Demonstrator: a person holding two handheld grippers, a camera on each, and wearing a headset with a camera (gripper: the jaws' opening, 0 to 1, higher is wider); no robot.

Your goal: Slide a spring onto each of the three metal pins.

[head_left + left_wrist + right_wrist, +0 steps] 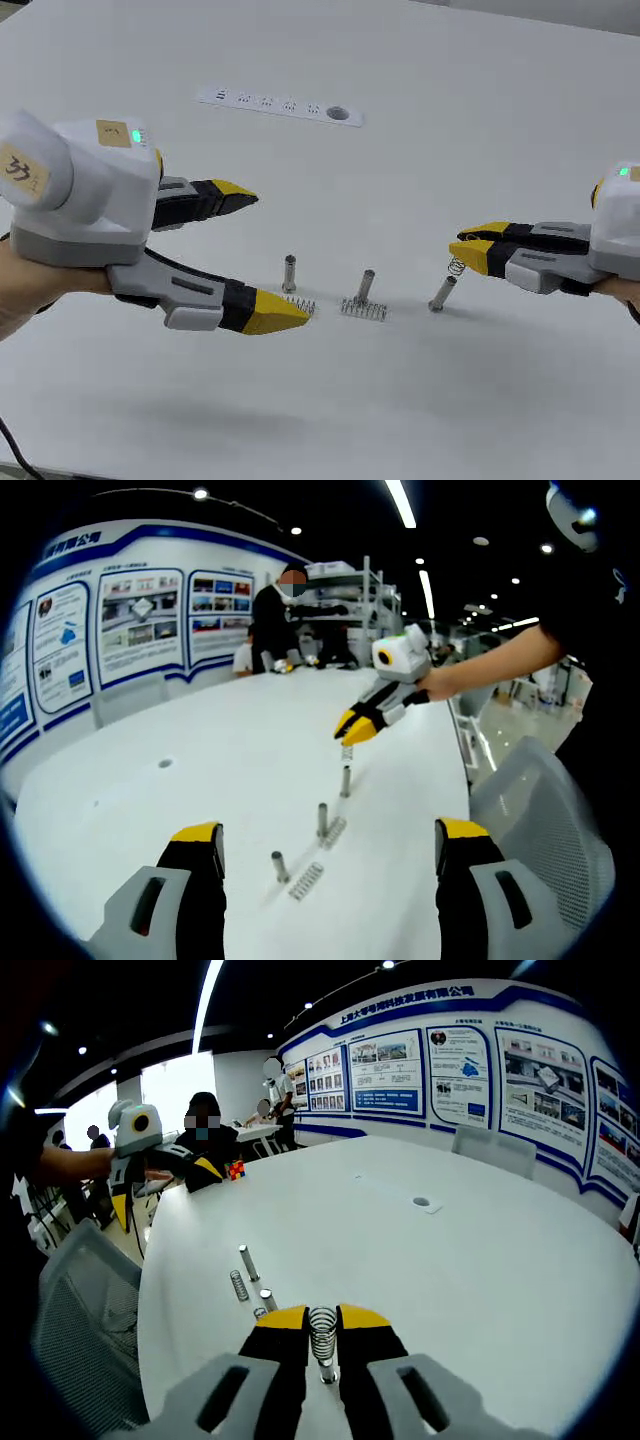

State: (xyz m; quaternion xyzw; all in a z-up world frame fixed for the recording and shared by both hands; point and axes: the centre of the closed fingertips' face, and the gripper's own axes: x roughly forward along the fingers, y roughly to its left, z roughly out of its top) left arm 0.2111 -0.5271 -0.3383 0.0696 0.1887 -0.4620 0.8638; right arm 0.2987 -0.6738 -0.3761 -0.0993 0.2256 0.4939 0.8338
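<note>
**White surface, zero of three pins sprung, first spring at a pin tip**

White surface (480,120) carries everything, with a power strip (280,104) at its far side, well apart from the work.

Left gripper (283,257): jaws spread wide, grasping nothing, hovering just beside the left end of the row.

Right gripper (457,242): jaws clenched on one spring (456,266), held right at the top of the right pin (443,293). In the right gripper view the spring's lower end meets the pin's tip. Cannot tell if it has started over the pin.

Middle pin (366,285) and left pin (289,272) stand bare. A loose spring (363,310) lies at the foot of the middle pin, and another loose spring (301,304) lies just beside the left pin, near the left gripper's lower jaw.

Progress, as a judgement: early. No pin is fully sprung. The first spring is being seated on the right pin, and two springs are left to pick up and slide on.

Containers: no tray or box here. Pins stand and springs lie loose on the bare surface.
</note>
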